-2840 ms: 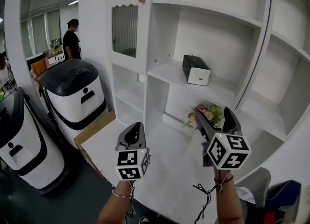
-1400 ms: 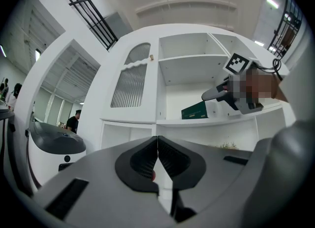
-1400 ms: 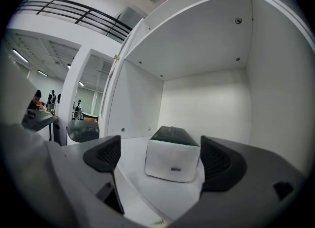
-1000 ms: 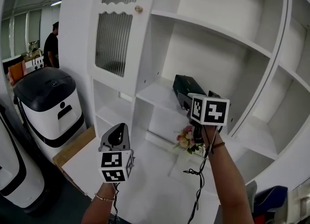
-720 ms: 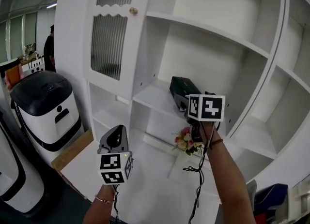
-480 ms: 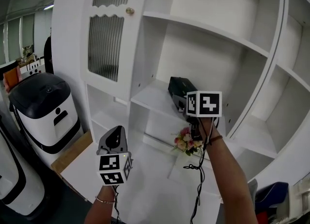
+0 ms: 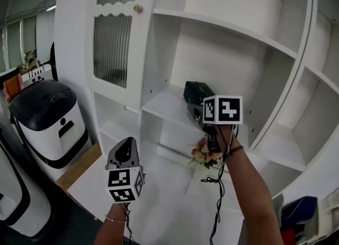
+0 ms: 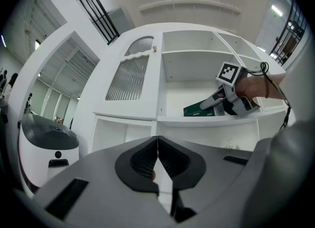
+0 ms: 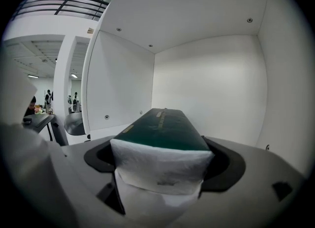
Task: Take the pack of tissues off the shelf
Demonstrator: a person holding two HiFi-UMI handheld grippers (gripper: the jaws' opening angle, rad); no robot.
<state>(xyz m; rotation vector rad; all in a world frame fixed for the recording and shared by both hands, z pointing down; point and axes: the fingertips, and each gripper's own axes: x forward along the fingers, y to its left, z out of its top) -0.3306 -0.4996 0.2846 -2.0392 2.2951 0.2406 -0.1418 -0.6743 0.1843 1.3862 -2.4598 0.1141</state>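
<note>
White shelving (image 7: 164, 103) fills the wall ahead of you, and your right tongs (image 7: 203, 112) reach into its middle compartment. In the right gripper view, the right tongs (image 9: 162, 159) are clamped on the near, white end of the pack of tissues (image 9: 160, 132). One jaw is on each side, and the pack's dark green top runs away from you toward the back wall. From the head view the pack of tissues (image 7: 195, 91) sits in that compartment above the shelf board. I cannot tell whether its underside touches the board or is just clear of it. The left gripper view shows the pack (image 8: 197, 109) at the shelf edge with your right tongs (image 8: 219, 101) on it.

Your left tongs (image 7: 126, 151) hang lower and to the left, well apart from the shelf, over the white counter (image 7: 169, 199). Their jaws are pressed together with nothing between them (image 8: 157, 160).

A small bunch of flowers (image 7: 204, 153) stands on the counter below the pack. A ribbed-glass cabinet door (image 7: 110, 51) is up to the left. A white and black machine (image 7: 50, 114) stands on the floor beyond it.
</note>
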